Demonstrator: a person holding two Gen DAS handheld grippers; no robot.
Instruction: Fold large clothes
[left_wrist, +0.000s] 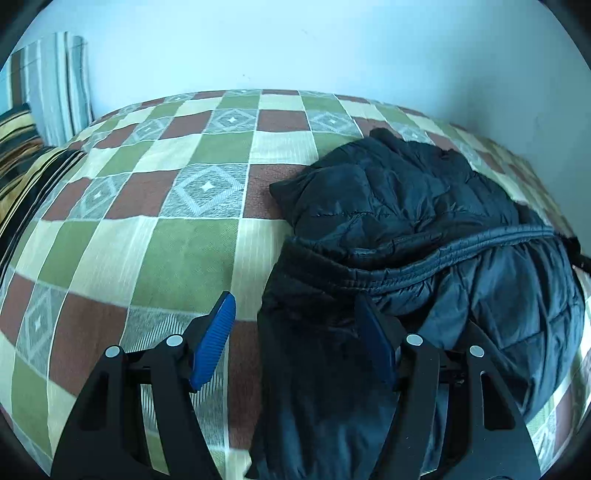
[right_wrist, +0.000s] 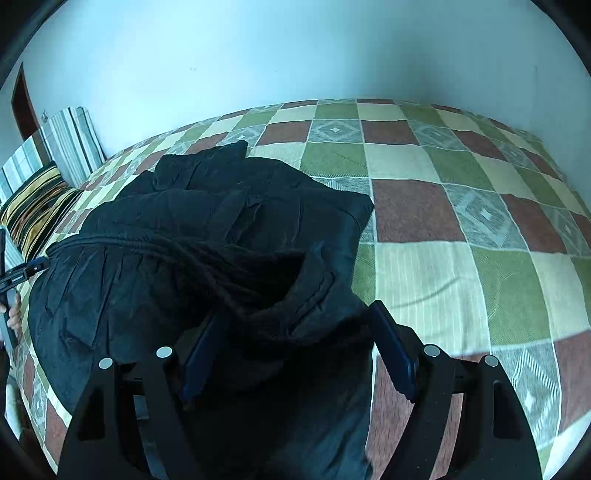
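One dark quilted jacket (left_wrist: 424, 236) is lying bunched on the checked bedspread (left_wrist: 147, 236), well short of the pale wall (left_wrist: 295, 44) behind the bed. No brand, label or writing is showing legibly on it from either wrist view; a small pale mark on the other tool's body is too small to read.

Two grippers are hovering at the jacket's near edge. The left gripper (left_wrist: 299, 336) is standing with its blue pads (left_wrist: 214, 339) wide apart, one over bare bedspread, the other over dark fabric, gripping nothing. The right gripper (right_wrist: 295, 343) is likewise spreading wide, jacket cloth lying between its fingers (right_wrist: 391, 347), unclamped.

Two pillows are resting beyond the jacket toward the wall: one grey-striped (right_wrist: 70, 144), one yellow-and-black striped (right_wrist: 37, 203).
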